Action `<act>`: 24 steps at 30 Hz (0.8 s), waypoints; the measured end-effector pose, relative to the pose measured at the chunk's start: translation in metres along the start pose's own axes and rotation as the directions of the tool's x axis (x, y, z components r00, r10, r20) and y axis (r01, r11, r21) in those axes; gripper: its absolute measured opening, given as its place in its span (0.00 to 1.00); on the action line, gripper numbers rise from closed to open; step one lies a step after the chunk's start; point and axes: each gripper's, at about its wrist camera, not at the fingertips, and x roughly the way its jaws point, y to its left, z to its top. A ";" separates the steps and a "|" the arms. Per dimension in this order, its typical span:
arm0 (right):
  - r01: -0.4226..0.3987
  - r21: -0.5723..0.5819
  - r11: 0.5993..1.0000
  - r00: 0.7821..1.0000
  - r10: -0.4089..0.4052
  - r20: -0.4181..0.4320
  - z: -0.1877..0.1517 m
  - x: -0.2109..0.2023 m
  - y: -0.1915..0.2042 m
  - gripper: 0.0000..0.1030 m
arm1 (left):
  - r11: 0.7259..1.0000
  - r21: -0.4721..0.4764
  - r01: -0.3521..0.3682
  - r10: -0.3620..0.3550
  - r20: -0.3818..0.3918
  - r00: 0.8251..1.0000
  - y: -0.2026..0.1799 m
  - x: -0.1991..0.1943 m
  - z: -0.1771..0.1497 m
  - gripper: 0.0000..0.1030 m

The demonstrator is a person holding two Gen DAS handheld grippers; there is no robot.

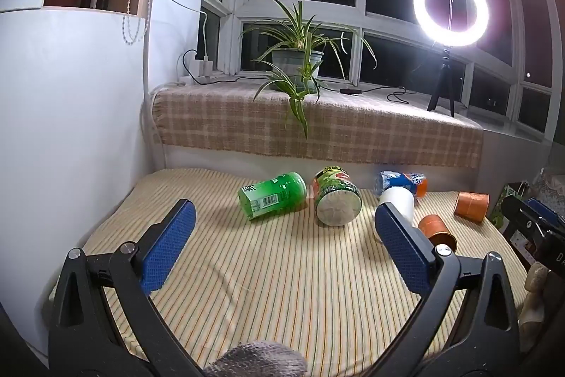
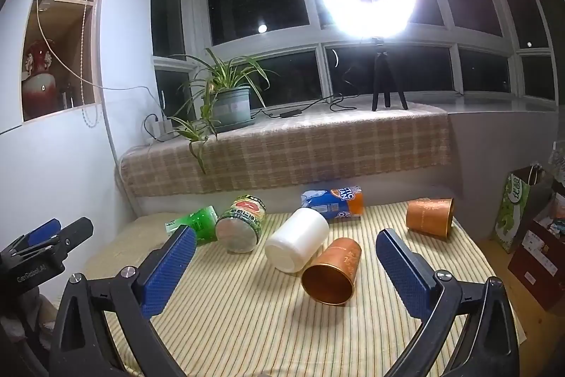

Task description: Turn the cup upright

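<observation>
Striped cloth (image 2: 247,317) is carrying six tipped containers while both grippers are hovering with jaws apart, gripping nothing.

Going left to right in the right wrist view: a green can (image 2: 197,222) is lying with a barcode label; a green-labelled tub (image 2: 242,228) is showing its pale base, script unreadable; a white cup (image 2: 296,244) is lying on its side, base toward the camera, long axis running away; a blue-orange can (image 2: 333,204) is reading "TIC...EAN"; a copper cup (image 2: 332,272) is lying with its empty mouth facing the camera; another copper cup (image 2: 429,216) is lying farther right. The left gripper (image 1: 284,235) and right gripper (image 2: 286,257) are hanging near.
</observation>
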 end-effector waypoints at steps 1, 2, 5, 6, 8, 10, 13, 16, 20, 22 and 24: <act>0.004 -0.002 1.000 1.000 -0.004 -0.002 0.003 -0.001 0.004 1.00 | 1.000 -0.001 0.000 0.000 -0.001 1.000 0.001 0.000 0.000 1.00; 0.004 -0.003 1.000 1.000 -0.004 -0.001 0.003 -0.001 0.004 1.00 | 1.000 -0.001 0.000 0.000 -0.002 1.000 0.001 0.000 0.000 1.00; 0.003 -0.003 1.000 1.000 -0.004 -0.007 0.006 0.000 0.003 1.00 | 1.000 -0.002 0.000 0.000 -0.003 1.000 0.001 0.000 0.000 1.00; 0.003 -0.003 1.000 1.000 -0.003 -0.007 0.007 -0.001 0.003 1.00 | 1.000 -0.002 0.000 0.000 -0.003 1.000 0.001 0.000 0.000 1.00; 0.004 -0.003 1.000 1.000 -0.004 -0.008 0.007 0.000 0.002 1.00 | 1.000 -0.005 0.001 -0.001 -0.003 1.000 0.001 0.000 0.000 1.00; 0.004 -0.004 1.000 1.000 -0.004 -0.010 0.007 0.000 0.003 1.00 | 1.000 -0.005 0.000 0.000 -0.002 1.000 0.001 0.001 0.000 1.00; 0.007 -0.005 1.000 1.000 -0.007 -0.012 0.006 0.000 0.003 1.00 | 1.000 -0.005 -0.001 0.001 0.000 1.000 -0.002 0.006 -0.004 1.00; 0.011 -0.005 1.000 1.000 -0.011 -0.014 0.006 0.000 0.004 1.00 | 1.000 -0.006 0.000 0.000 0.000 1.000 -0.002 0.005 -0.004 1.00; 0.009 -0.006 1.000 1.000 -0.009 -0.015 0.006 0.000 0.003 1.00 | 1.000 -0.008 0.001 -0.001 0.000 1.000 -0.001 0.005 -0.004 1.00; 0.009 -0.005 1.000 1.000 -0.009 -0.015 0.007 0.000 0.003 1.00 | 1.000 -0.008 0.000 0.000 0.001 1.000 -0.006 0.009 -0.006 1.00; 0.010 -0.004 1.000 1.000 -0.010 -0.016 0.007 0.000 0.003 1.00 | 1.000 -0.009 0.001 -0.001 0.000 1.000 -0.005 0.008 -0.005 1.00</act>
